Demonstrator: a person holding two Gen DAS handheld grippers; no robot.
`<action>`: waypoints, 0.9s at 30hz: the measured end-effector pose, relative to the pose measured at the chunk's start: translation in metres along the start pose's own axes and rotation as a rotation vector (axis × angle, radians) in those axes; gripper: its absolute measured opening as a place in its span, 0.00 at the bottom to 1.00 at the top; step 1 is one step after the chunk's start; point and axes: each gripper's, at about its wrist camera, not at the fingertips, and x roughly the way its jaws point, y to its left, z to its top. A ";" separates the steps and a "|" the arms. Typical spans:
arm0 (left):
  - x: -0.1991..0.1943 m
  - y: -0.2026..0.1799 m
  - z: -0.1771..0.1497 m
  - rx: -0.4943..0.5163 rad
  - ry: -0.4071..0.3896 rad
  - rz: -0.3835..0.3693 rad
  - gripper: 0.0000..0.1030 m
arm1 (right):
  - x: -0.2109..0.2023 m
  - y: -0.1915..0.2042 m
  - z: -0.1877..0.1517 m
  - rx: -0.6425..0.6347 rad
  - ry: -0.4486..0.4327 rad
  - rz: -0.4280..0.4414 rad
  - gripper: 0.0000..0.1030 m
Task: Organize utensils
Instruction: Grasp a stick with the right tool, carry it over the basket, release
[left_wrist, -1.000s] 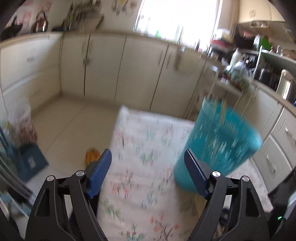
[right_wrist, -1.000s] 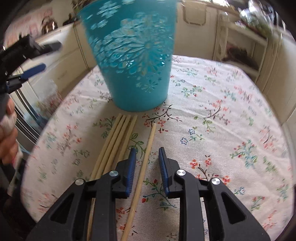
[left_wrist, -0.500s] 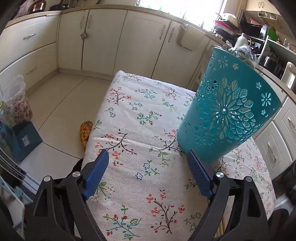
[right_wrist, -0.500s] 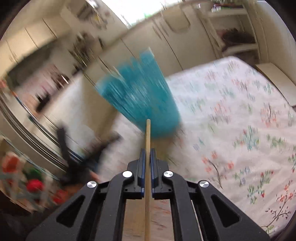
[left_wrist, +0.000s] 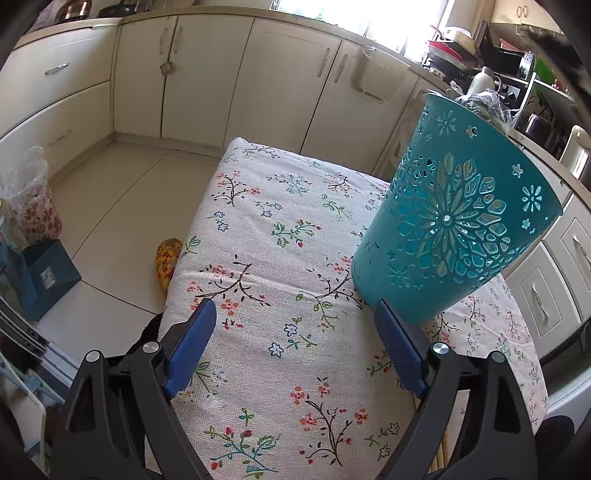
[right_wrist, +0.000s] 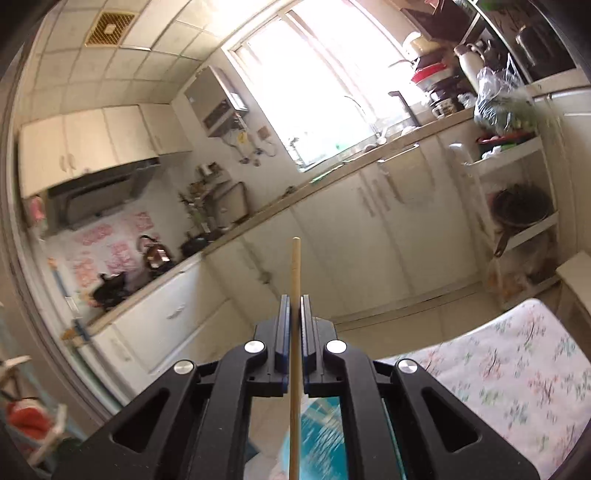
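Note:
A teal perforated utensil holder (left_wrist: 458, 229) stands on the floral tablecloth (left_wrist: 273, 236), just ahead and right of my left gripper (left_wrist: 295, 325), which is open and empty. Ends of wooden chopsticks (left_wrist: 441, 456) show at the bottom right, mostly hidden behind the gripper. My right gripper (right_wrist: 294, 306) is shut on a single wooden chopstick (right_wrist: 295, 266), held upright and raised well above the table. The teal holder (right_wrist: 321, 435) appears blurred below it, between the gripper's arms.
Cream cabinets (left_wrist: 207, 77) ring the room, with a cluttered counter (left_wrist: 480, 44) at the right. A plastic bag (left_wrist: 33, 199) and blue box (left_wrist: 48, 277) sit on the floor at the left. The table (right_wrist: 517, 369) lies at lower right in the right wrist view.
My right gripper closed on one chopstick, lifted it off the table and tilted up toward the kitchen wall. The left gripper lowered a little and stayed open beside the holder.

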 end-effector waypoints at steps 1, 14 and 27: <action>0.000 0.001 0.000 -0.003 -0.001 -0.004 0.81 | 0.010 -0.003 -0.002 -0.010 0.010 -0.028 0.05; 0.002 0.003 0.000 -0.025 -0.002 -0.024 0.81 | 0.037 -0.013 -0.043 -0.115 0.178 -0.134 0.07; 0.004 0.004 0.001 -0.031 0.005 -0.017 0.81 | -0.073 -0.020 -0.071 -0.100 0.131 -0.170 0.31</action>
